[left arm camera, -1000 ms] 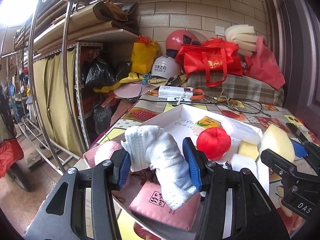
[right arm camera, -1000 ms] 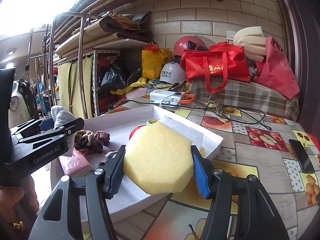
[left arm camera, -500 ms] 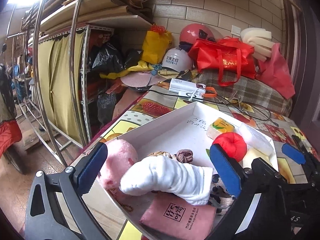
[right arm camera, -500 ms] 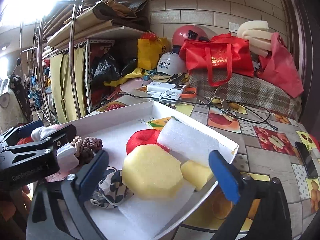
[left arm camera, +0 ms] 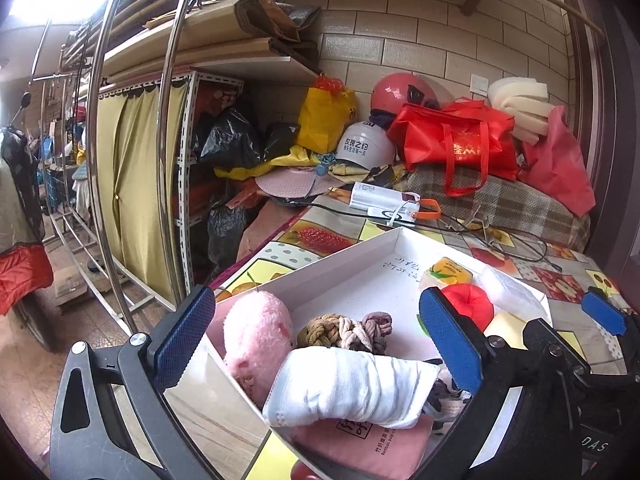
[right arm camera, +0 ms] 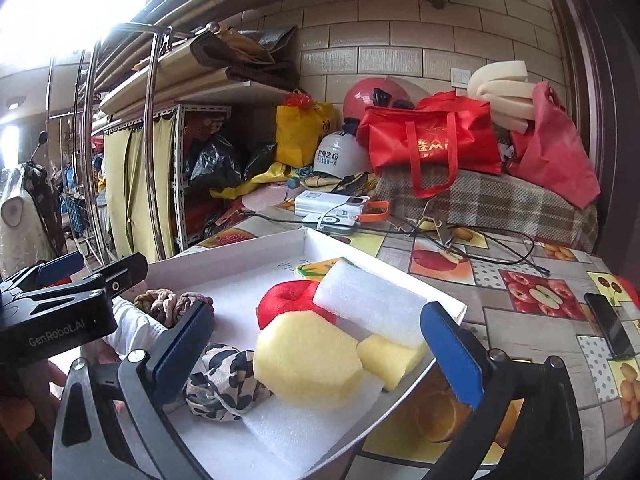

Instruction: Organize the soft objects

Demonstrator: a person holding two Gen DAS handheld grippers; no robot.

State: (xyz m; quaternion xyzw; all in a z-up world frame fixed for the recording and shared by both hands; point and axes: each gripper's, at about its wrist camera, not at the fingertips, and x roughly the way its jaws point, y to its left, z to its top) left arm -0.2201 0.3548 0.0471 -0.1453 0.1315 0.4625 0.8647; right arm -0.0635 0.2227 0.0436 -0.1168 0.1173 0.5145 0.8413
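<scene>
Both claws stand wide apart with nothing between the pads, their soft loads lying in the white tray.

The left claw gapes over the rolled white cloth, which lies across the pink pouch at the tray's near corner, beside the pink plush and the braided hair ties. The right claw is spread just as wide around the yellow sponge, which rests untouched against the red cushion and the white foam block. The white tray on the fruit-patterned worktop seems the collecting place, so open claws suit a drop-off, with fabrics grouped left and foams right.
</scene>
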